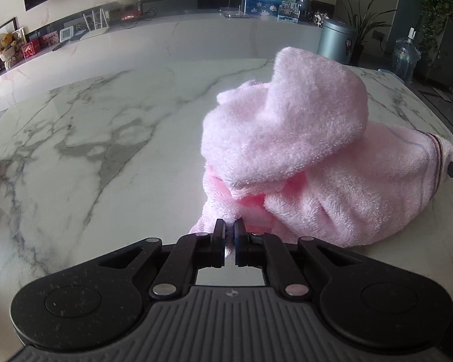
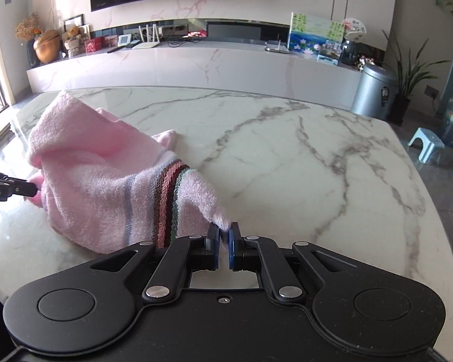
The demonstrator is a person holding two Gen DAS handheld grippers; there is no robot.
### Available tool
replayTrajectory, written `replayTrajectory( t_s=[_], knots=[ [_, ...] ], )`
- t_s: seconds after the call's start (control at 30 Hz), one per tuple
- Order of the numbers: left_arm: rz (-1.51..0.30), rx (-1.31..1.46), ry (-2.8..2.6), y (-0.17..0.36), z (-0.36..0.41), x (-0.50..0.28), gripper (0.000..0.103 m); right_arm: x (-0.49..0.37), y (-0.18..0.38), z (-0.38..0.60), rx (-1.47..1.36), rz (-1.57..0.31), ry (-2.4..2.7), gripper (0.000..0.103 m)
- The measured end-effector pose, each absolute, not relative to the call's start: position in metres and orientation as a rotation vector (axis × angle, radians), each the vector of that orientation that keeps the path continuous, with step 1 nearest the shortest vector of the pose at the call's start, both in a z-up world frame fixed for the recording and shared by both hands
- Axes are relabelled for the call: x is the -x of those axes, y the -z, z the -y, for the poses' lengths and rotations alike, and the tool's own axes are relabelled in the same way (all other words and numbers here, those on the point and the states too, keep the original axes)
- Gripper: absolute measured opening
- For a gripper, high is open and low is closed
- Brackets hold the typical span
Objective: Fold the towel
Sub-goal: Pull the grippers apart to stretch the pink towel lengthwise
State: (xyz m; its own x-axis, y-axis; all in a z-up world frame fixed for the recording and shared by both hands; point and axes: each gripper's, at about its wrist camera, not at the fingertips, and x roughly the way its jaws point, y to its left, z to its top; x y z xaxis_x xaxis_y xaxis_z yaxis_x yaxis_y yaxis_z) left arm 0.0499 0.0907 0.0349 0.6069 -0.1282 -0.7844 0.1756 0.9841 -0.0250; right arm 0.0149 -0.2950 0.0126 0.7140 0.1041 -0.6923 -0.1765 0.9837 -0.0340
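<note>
Left gripper (image 1: 230,226): jaws clenched on a corner of the pink towel (image 1: 302,157). The towel lies bunched on the marble table (image 1: 105,138), partly raised between both grippers. Right gripper (image 2: 224,231): jaws clenched on the towel's opposite corner, just beyond its coloured stripes (image 2: 166,199).

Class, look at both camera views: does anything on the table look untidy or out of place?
Yes. The pink towel sits bunched in a heap on the marble table, not flat, each gripper pinching a corner.
</note>
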Motion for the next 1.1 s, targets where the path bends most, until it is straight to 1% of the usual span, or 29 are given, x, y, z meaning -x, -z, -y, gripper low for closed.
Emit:
replayTrajectory(
  t_s=[0.3,0.77,0.9,1.1],
  knots=[
    [-0.883,-0.071,0.103,-0.045,-0.112,-0.028,0.004,-0.015,-0.013,0.344,0.115,-0.774,0.037,0.003],
    [-0.824,-0.148,-0.031,-0.077,-0.157,-0.035,0.004,-0.051,-0.034,0.412,0.244,-0.755,0.22,0.003],
    [-0.836,-0.151,-0.02,-0.079,-0.158,-0.042,0.004,-0.069,-0.036,0.414,0.266,-0.768,0.209,0.003],
    [-0.839,-0.166,0.004,-0.075,-0.149,-0.041,0.004,-0.069,-0.029,0.376,0.241,-0.818,-0.003,0.004]
  ],
)
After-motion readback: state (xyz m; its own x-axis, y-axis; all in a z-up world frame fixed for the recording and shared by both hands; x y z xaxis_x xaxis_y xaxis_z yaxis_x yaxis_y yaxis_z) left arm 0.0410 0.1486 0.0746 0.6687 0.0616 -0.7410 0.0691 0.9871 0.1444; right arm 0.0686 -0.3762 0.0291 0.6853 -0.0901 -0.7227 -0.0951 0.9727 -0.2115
